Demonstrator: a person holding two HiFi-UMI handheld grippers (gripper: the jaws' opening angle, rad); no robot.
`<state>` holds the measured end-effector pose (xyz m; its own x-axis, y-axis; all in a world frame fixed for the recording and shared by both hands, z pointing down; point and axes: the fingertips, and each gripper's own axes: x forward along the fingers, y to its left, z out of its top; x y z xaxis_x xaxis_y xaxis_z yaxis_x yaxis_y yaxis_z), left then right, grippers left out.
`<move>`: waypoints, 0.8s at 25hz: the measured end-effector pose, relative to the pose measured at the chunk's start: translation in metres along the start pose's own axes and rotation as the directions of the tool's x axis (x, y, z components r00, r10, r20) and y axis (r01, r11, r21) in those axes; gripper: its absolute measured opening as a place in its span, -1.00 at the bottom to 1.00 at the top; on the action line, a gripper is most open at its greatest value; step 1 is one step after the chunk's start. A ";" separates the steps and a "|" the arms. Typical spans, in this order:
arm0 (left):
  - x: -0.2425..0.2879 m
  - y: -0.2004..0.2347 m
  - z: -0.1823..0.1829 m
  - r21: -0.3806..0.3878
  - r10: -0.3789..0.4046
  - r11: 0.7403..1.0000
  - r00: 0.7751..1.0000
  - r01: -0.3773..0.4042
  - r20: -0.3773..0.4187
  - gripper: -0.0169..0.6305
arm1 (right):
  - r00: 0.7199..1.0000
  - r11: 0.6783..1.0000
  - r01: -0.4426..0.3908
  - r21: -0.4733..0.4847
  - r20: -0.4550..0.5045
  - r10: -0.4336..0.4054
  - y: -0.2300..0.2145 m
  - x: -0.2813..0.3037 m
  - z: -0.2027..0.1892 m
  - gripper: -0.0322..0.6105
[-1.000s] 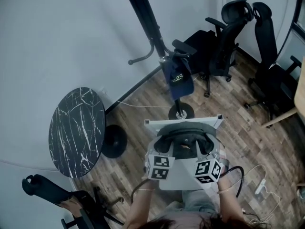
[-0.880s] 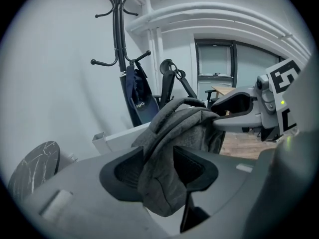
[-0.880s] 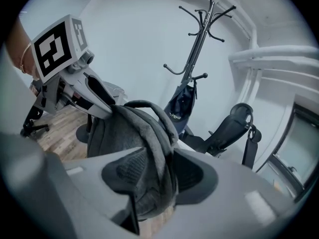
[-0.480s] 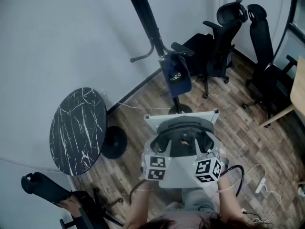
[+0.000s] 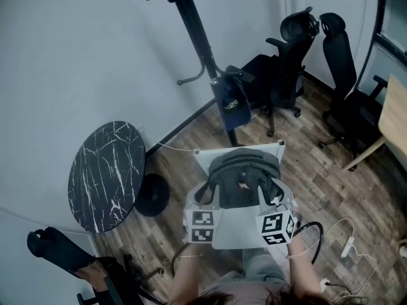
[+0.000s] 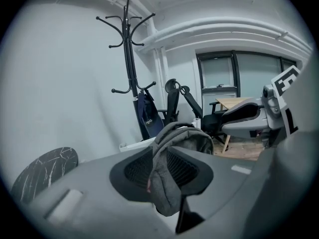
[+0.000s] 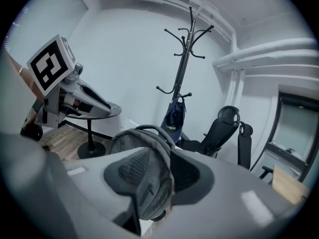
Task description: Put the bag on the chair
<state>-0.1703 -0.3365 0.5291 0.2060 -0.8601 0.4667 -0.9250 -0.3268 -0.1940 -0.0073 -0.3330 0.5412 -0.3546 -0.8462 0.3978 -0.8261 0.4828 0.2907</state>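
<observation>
A grey backpack (image 5: 243, 170) hangs between my two grippers over a white chair (image 5: 202, 159), and it hides most of the seat. My left gripper (image 5: 213, 197) has one grey shoulder strap (image 6: 162, 183) pinched between its black pads. My right gripper (image 5: 266, 197) grips the other strap (image 7: 149, 193) the same way. Both pairs of jaws have just been closing, each with its strap between them. In the left gripper view, the bag's body (image 6: 189, 136) shows just beyond the left gripper (image 6: 167, 166). From the right gripper (image 7: 162, 176), the bag (image 7: 134, 138) shows with its top handle up.
A black coat stand (image 5: 194, 30) with a navy bag (image 5: 232, 103) on it rises behind the chair. A black marble round table (image 5: 105, 173) stands at the left. Black office chairs (image 5: 289, 62) and a wooden table corner (image 5: 394, 116) are at the right. Cables (image 5: 343, 234) lie on the floor.
Both grippers have risen and the backpack has come up with them. The pads have closed in on the straps.
</observation>
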 end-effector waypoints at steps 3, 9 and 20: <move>-0.019 -0.004 0.002 -0.008 0.001 1.000 1.000 -0.001 0.019 -0.70 | 1.000 0.999 0.013 0.037 0.010 -0.013 0.004 -0.018 0.004 -0.51; -0.056 -0.018 0.004 -0.029 -0.014 0.999 0.998 0.016 0.055 -0.82 | 0.998 0.996 0.023 0.081 0.064 -0.028 0.017 -0.054 0.015 -0.63; -0.140 -0.041 0.017 -0.046 -0.050 0.997 0.984 0.058 0.169 -0.91 | 0.988 0.991 0.060 0.118 0.133 -0.076 0.047 -0.129 0.029 -0.88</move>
<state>-0.1562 -0.2096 0.4570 0.3028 -0.8966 0.3231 -0.9251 -0.3581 -0.1265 -0.0130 -0.2083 0.4782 -0.3459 -0.9028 0.2555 -0.8919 0.4010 0.2093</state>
